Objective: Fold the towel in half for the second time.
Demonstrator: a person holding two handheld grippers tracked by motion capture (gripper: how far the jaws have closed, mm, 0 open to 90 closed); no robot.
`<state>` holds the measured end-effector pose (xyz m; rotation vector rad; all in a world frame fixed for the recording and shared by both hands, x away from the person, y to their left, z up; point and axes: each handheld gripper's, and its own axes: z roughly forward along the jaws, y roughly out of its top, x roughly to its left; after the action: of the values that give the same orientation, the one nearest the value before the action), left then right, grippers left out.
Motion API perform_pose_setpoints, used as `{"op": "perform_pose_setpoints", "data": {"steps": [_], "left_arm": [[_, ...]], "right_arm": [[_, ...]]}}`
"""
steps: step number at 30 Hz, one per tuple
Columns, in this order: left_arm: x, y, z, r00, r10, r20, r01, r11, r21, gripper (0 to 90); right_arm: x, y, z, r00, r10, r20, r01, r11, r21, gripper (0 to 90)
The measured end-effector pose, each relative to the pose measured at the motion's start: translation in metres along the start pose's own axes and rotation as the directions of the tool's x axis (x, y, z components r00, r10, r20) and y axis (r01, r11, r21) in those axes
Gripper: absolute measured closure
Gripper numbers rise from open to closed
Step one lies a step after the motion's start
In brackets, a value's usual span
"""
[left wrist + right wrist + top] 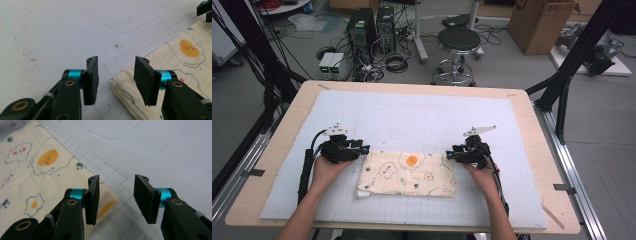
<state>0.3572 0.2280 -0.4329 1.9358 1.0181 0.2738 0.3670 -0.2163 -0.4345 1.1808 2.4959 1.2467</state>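
High view puts the folded cloth (407, 174) on the white mat (412, 120) near the table's front edge, with the left gripper (362, 148) at its far-left corner and the right gripper (451, 155) at its far-right corner. Both have their jaws parted, gripping nothing. If they close from here, each pad risks catching just the top layer, or missing the corner, so the fold could slide apart.

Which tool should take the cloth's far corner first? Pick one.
Left, probably. The left tool has the cloth corner lying between its open jaws; the right tool has its corner under one jaw, the gap over bare mat.
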Motion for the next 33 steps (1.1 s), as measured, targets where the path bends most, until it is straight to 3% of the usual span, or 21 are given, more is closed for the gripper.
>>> {"op": "perform_pose_setpoints", "data": {"steps": [5,8,10,13,15,20,28,33], "left_arm": [[0.002,-0.002,0.008,0.9999,-0.015,0.001,0.015,0.9990,0.042,57.1],[0.002,-0.001,0.013,1.0000,-0.003,0.003,0.003,0.9971,0.076,59.1],[0.001,-0.001,0.015,0.9999,-0.009,0.013,0.008,0.9973,0.072,60.0],[-0.001,-0.001,0.017,0.9999,0.010,0.012,-0.011,0.9965,0.083,64.1],[-0.001,-0.001,0.017,0.9993,0.010,0.035,-0.013,0.9957,0.092,70.8],[-0.003,-0.002,0.017,0.9988,0.033,0.036,-0.036,0.9943,0.101,81.4],[0.000,0.003,0.013,0.9996,0.011,0.024,-0.013,0.9983,0.057,83.9],[0.002,0.008,0.011,0.9999,-0.015,-0.002,0.015,0.9997,0.020,84.2]], "right_arm": [[0.002,-0.001,0.006,0.9999,-0.006,-0.009,0.006,0.9995,0.032,58.9],[0.002,-0.002,0.007,0.9999,-0.003,-0.013,0.004,0.9990,0.045,61.3],[0.001,-0.002,0.007,0.9999,-0.005,-0.010,0.006,0.9989,0.047,63.4],[0.001,-0.002,0.007,0.9999,-0.003,-0.014,0.003,0.9988,0.049,66.9],[0.002,-0.002,0.007,0.9997,-0.014,-0.020,0.015,0.9983,0.056,70.6],[0.005,-0.002,0.009,0.9985,-0.028,-0.047,0.031,0.9971,0.070,83.2],[0.001,0.004,0.004,0.9978,-0.023,-0.062,0.027,0.9976,0.064,85.1],[0.000,0.016,0.002,0.9982,-0.038,-0.047,0.041,0.9977,0.054,85.3]]}}
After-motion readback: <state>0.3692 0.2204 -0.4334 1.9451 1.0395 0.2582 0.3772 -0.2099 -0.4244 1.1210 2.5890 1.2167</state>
